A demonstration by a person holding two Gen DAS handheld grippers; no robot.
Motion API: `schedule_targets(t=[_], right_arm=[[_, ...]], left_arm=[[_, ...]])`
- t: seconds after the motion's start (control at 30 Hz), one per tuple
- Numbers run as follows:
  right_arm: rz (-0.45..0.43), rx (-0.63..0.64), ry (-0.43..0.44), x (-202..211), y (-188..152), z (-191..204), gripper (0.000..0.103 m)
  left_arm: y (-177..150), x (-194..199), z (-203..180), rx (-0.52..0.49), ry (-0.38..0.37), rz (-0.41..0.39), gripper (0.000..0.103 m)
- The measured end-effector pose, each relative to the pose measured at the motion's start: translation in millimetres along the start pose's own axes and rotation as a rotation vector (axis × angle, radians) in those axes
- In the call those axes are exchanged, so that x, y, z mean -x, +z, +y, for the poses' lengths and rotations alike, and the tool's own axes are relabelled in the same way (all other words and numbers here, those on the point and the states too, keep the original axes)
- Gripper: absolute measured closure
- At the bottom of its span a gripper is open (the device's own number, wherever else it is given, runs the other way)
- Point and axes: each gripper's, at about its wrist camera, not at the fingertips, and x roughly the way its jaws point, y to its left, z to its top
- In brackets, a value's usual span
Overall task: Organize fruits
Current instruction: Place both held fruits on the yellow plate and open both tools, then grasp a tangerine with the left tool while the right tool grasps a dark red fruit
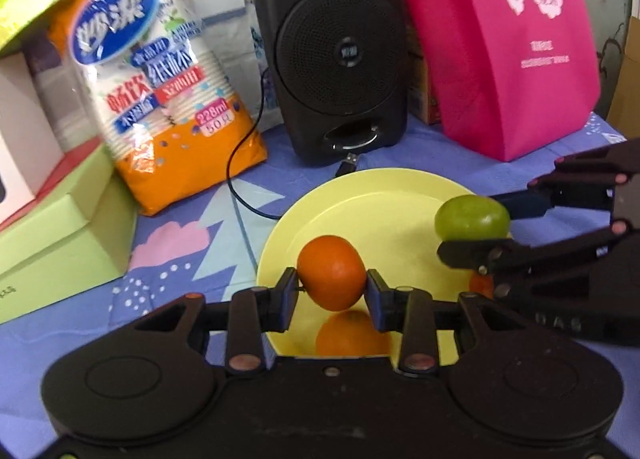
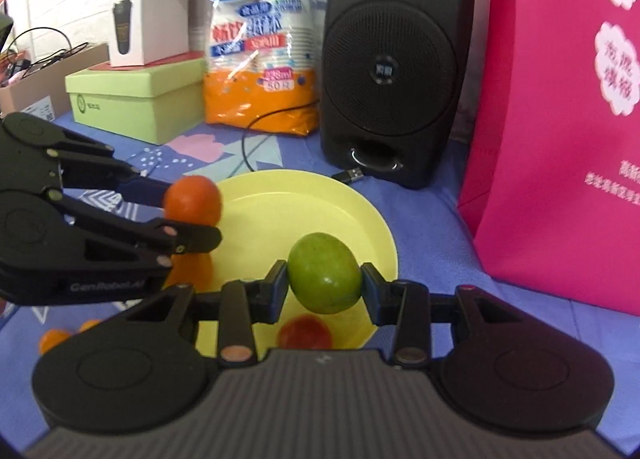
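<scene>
Cluttered surface, yellow plate (image 1: 384, 187) mid-front: left tool (image 1: 332, 291) grips an orange (image 1: 331, 271), right tool (image 2: 325, 283) a green fruit (image 2: 325, 277); next, probably lower and release both.

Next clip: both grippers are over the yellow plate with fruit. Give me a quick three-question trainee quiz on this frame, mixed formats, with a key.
1. True or false: the left gripper is shut on a green fruit.
2. Multiple choice: the right gripper holds its fruit over A) the yellow plate, B) the black speaker, C) the pink bag.
3. Fill in: the loose plug beside the plate's far rim is a ____ plug.

Key
1. False: it grips the orange fruit; the right one grips the green fruit.
2. A
3. USB
</scene>
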Motion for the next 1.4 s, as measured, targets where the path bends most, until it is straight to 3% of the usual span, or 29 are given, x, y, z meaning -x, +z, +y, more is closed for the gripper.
schedule_targets(t=[0.2, 0.27, 0.37, 0.43, 0.63, 0.7, 0.77, 0.83, 0.97, 1.07, 1.17, 1.3, 1.4], right_arm=[[0.022, -0.006, 0.01, -16.4, -1.4, 2.6, 0.064], [0.009, -0.002, 0.001, -14.6, -2.1, 3.5, 0.058], [-0.008, -0.007, -0.004, -7.6, -1.0, 2.7, 0.055], [-0.025, -0.008, -0.009, 1.5, -0.6, 2.2, 0.053], [-0.11, -0.019, -0.031, 54.0, -12.0, -0.8, 0.048], [-0.147, -0.035, -0.036, 77.8, -24.3, -1.8, 0.041], [-0.17, -0.061, -0.035, 100.5, -42.1, -3.1, 0.026], [-0.175, -0.103, -0.022, 119.1, -64.2, -2.1, 0.021], [-0.115, -0.15, -0.027, 132.0, -114.1, 13.0, 0.016], [-0.054, -0.167, -0.002, 131.3, -141.1, 24.4, 0.016], [-0.027, -0.161, 0.014, 134.0, -154.8, 35.1, 0.014], [-0.038, -0.145, 0.029, 138.9, -156.1, 44.2, 0.011], [-0.039, -0.134, 0.036, 139.7, -153.6, 47.7, 0.011]], left_arm=[[-3.8, -16.7, 7.8, 0.039, -0.018, 0.039, 0.065], [-5.1, -15.8, 9.3, 0.039, -0.006, 0.034, 0.061], [-4.9, -8.0, 11.3, 0.041, 0.031, 0.011, 0.041], [-5.6, 4.1, 11.6, 0.031, 0.048, -0.017, 0.034], [-22.5, 66.2, 9.1, 0.002, 0.124, -0.108, 0.034], [-38.9, 91.3, 8.2, -0.005, 0.14, -0.137, 0.026], [-63.4, 114.9, 6.6, 0.002, 0.183, -0.161, 0.015], [-90.0, 127.8, 1.6, 0.024, 0.221, -0.157, 0.014], [-135.4, 134.2, -25.1, -0.033, 0.323, -0.129, 0.014], [-160.7, 135.0, -41.6, -0.073, 0.314, -0.116, 0.014], [-172.6, 124.4, -52.9, -0.118, 0.338, -0.068, 0.014], [-176.1, 122.1, -61.9, -0.135, 0.331, -0.094, 0.016], [-172.0, 112.9, -65.6, -0.215, 0.349, -0.103, 0.016]])
